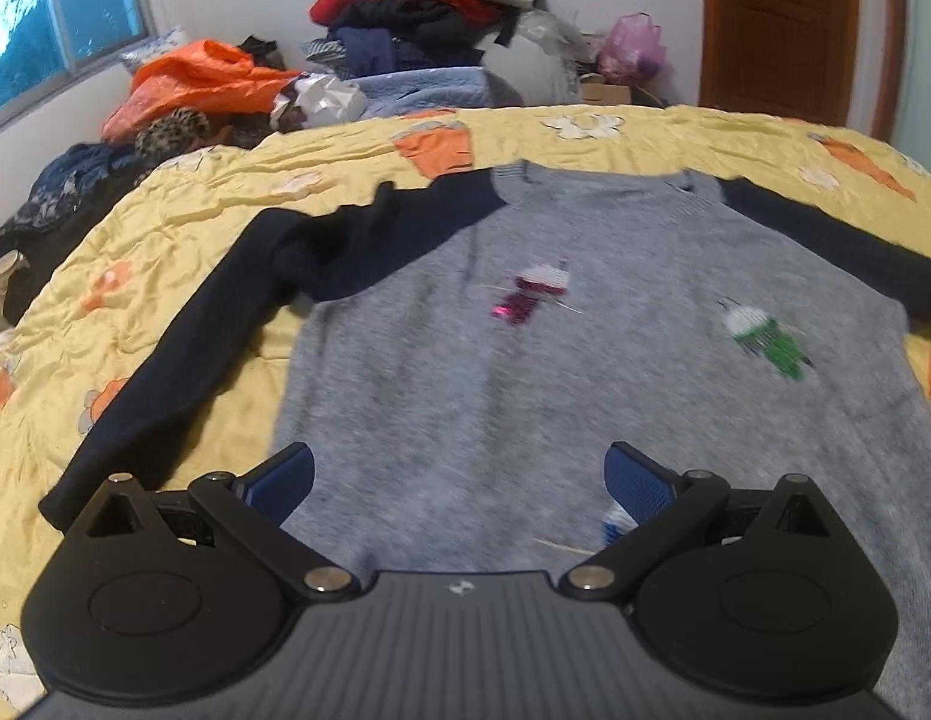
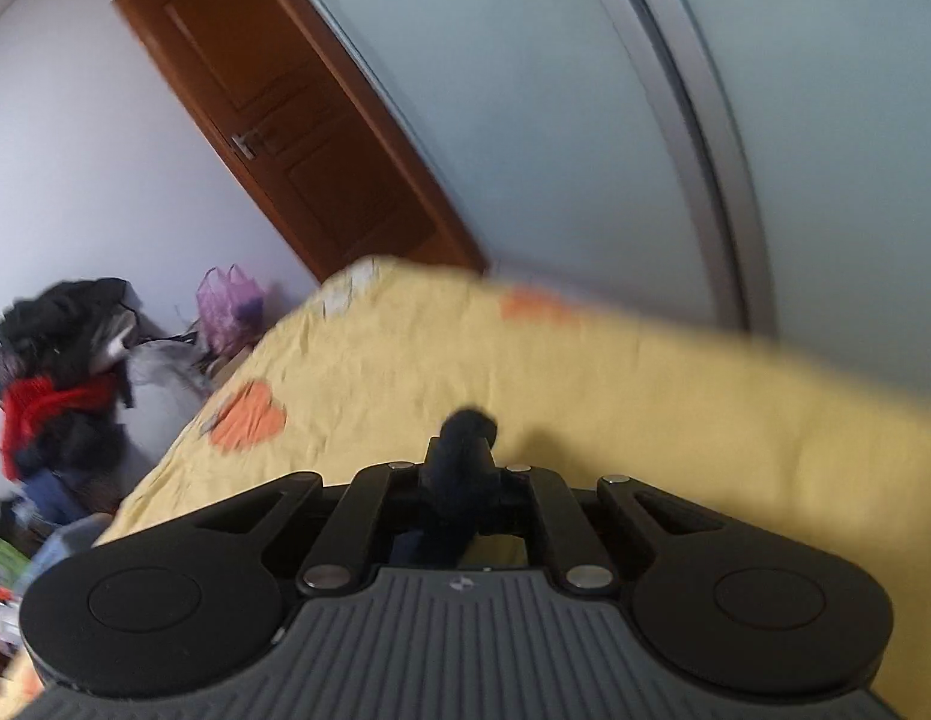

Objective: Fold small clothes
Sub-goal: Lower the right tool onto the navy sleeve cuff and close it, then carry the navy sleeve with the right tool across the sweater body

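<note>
Sweater (image 1: 585,372), grey with navy sleeves, lies flat under the wide-open left gripper (image 1: 459,480), while only the right wrist view shows the right gripper (image 2: 462,468) clamped on a navy sleeve (image 2: 465,426).

Right gripper (image 2: 462,462) pinched on dark navy fabric (image 2: 465,426), perhaps a sleeve, above blurred yellow bedspread (image 2: 405,360).

Soft daylight comes in through the window (image 1: 57,18) and the room looks bright but a bit grey. Both pictures bend round at the edges like a fish's eye. The sweater (image 1: 585,360) looks smeary, and the yellow bedspread (image 2: 645,372) is very blurry at its far edge
</note>
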Motion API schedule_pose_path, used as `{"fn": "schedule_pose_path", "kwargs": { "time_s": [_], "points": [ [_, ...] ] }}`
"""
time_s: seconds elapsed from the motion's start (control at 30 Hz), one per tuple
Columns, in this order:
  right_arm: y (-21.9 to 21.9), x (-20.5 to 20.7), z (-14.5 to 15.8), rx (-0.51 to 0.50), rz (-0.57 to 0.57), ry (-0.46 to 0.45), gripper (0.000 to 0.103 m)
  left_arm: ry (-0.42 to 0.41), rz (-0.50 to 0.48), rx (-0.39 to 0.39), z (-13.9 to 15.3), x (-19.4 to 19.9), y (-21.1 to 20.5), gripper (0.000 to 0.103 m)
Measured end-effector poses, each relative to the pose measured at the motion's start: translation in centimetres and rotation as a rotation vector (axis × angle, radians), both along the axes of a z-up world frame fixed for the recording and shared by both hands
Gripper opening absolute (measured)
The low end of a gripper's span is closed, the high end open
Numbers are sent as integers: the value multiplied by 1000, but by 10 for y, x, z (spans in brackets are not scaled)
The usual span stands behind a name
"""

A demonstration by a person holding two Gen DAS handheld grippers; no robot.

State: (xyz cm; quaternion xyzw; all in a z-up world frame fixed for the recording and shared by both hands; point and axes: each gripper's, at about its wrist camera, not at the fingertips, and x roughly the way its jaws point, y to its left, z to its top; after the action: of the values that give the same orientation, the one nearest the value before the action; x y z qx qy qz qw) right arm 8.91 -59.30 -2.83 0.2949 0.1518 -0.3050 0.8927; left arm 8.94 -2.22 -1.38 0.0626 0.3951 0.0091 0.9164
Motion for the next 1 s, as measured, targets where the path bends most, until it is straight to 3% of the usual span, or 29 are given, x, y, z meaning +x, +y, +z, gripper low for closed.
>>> {"fn": "schedule_pose_path", "kwargs": {
  "time_s": [0.13,0.37,0.6,0.87,1.0],
  "points": [
    [24,19,33,-167,52,45,16,-3,-6,-50,1,7,15,103],
    [152,80,52,-428,356,77,16,-24,-10,-20,0,8,22,103],
    [251,136,57,-468,554,67,16,-42,1,-11,3,5,41,103],
    [379,146,55,-580,732,103,17,-50,32,-10,4,7,63,103],
    [422,153,47,-596,796,141,16,-49,39,-16,4,7,71,103]
  ]
}}
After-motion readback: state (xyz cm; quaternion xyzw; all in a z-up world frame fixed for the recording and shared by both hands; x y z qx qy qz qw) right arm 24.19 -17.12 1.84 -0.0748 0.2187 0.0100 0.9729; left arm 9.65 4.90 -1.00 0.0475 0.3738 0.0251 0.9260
